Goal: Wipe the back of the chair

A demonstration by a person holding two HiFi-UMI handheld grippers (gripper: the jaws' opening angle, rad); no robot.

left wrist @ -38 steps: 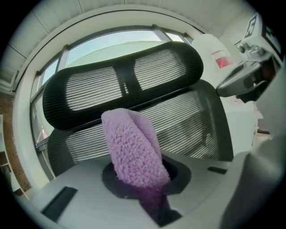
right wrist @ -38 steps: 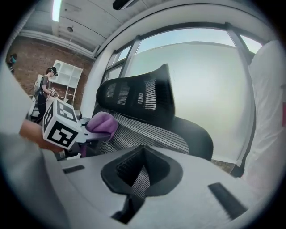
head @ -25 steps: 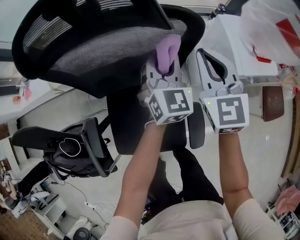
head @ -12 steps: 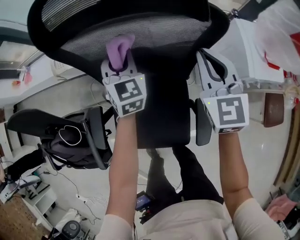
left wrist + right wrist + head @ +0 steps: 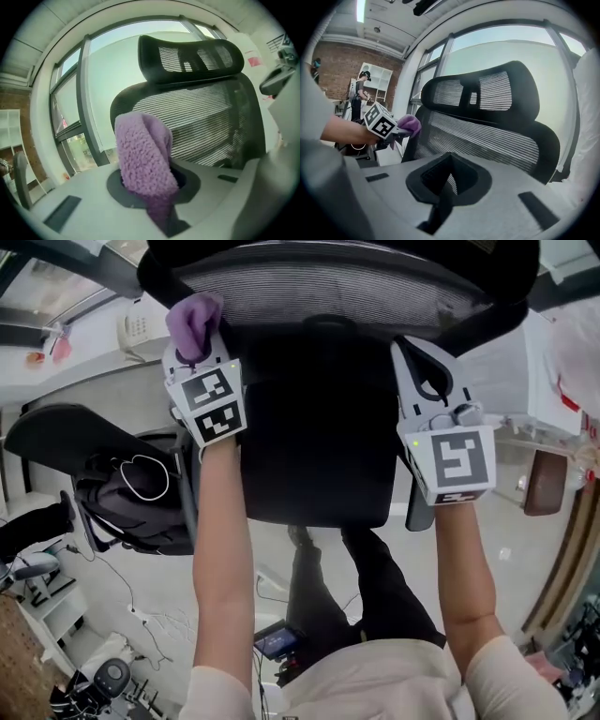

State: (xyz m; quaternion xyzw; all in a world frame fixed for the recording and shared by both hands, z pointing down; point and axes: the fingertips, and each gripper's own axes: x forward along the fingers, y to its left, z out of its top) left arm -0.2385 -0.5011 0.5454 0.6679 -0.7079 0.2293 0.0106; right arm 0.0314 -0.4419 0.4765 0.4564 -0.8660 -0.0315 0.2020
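The black mesh chair back [image 5: 337, 287] fills the top of the head view, with the black seat [image 5: 319, 427] below it. My left gripper [image 5: 194, 343] is shut on a fluffy purple cloth [image 5: 192, 320] and holds it at the left edge of the chair back. In the left gripper view the cloth [image 5: 143, 154] stands up from the jaws in front of the mesh [image 5: 201, 117] and headrest [image 5: 192, 56]. My right gripper [image 5: 408, 357] sits by the right side of the seat, shut and holding nothing. Its view shows the mesh [image 5: 487, 136], the cloth [image 5: 410, 124] and the left gripper.
A second dark chair with a black bag [image 5: 122, 493] stands to the left. A white phone [image 5: 136, 329] rests on a ledge behind. On the right are a white surface with a plastic bag [image 5: 572, 343] and a brown object [image 5: 544, 479]. A person [image 5: 361, 93] stands far off.
My left gripper has carried the purple cloth leftward across the chair back, from right of centre to its left edge. The right gripper has kept its place.
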